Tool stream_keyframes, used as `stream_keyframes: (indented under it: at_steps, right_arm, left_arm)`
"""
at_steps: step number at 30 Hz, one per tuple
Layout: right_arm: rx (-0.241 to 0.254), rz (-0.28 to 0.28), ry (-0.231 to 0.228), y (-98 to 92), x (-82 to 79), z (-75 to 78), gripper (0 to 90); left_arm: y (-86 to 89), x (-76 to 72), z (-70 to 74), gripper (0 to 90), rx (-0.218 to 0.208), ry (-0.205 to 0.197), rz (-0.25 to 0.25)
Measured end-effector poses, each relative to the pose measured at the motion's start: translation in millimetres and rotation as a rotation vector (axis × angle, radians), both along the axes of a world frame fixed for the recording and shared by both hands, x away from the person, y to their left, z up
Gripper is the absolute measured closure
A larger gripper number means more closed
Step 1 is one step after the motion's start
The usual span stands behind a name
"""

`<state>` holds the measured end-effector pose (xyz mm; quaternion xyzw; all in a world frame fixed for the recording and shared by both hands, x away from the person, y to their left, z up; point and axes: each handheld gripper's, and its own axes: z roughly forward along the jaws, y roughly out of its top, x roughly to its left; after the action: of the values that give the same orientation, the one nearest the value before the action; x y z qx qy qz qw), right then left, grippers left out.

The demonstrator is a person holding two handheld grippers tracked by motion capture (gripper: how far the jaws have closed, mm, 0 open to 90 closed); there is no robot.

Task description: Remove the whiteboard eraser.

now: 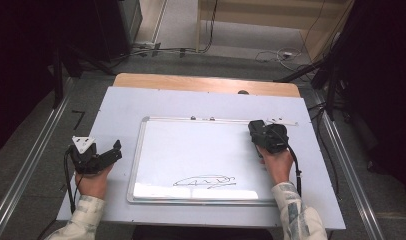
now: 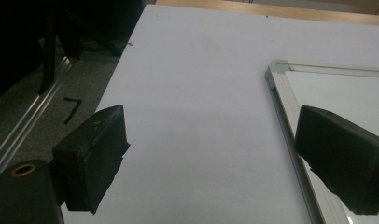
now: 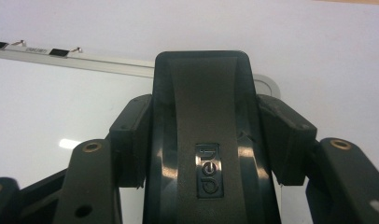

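A whiteboard (image 1: 137, 160) in a silver frame lies on the white table top (image 1: 116, 105), with a black marker drawing (image 1: 206, 181) near its front edge. At the board's far right corner my right gripper (image 1: 260, 132) is shut on a black eraser (image 1: 256, 126). In the right gripper view the eraser (image 3: 201, 84) stands between the two pads (image 3: 131, 135), above the board's top rail (image 3: 108, 65). Left of the board my left gripper (image 1: 112, 151) rests open. In the left gripper view its jaws (image 2: 215, 154) stand wide apart with nothing between them, the right one over the board's frame (image 2: 283, 98).
A strip of wooden table (image 1: 206, 82) shows beyond the white top. Metal rails (image 1: 31, 165) run along the floor on both sides. Cables (image 1: 276, 54) lie on the floor behind the table. Small clips (image 1: 201, 118) sit on the board's top rail.
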<state>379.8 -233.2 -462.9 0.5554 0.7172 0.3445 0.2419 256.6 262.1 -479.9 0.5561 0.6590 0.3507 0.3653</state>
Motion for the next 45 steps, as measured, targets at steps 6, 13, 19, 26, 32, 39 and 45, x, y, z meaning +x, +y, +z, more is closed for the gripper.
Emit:
stream_keyframes:
  at_steps: [6,13,19,26,32,39,45]
  right_arm:
    - [0.009,0.012,-0.005,-2.4,-12.2,0.1,38.9]
    - [0.012,0.017,-0.002,-5.4,-23.0,-0.7,38.9]
    - [0.009,0.028,-0.004,-4.9,-33.0,1.4,38.9]
    - [0.006,0.058,-0.011,0.0,-45.3,2.2,38.9]
    - [0.002,0.075,-0.011,3.2,-49.2,1.0,38.9]
    - [0.000,0.081,-0.011,4.1,-50.9,0.3,38.9]
    - [0.001,0.081,-0.010,4.7,-52.0,0.1,38.9]
  left_arm:
    - [0.4,0.3,-0.2,10.1,0.000,0.000,0.002]
    - [-0.2,0.0,-0.3,10.0,-0.001,0.001,-0.001]
    - [0.6,-0.1,0.0,10.1,0.000,-0.001,0.004]
    - [-1.9,0.5,-0.1,10.0,0.006,-0.001,-0.005]
    - [-1.2,-0.1,0.1,10.0,0.004,-0.003,-0.002]
    - [-1.2,-0.3,0.1,10.1,0.004,-0.002,-0.002]
    - [-1.3,-0.7,0.4,10.0,0.004,-0.003,-0.004]
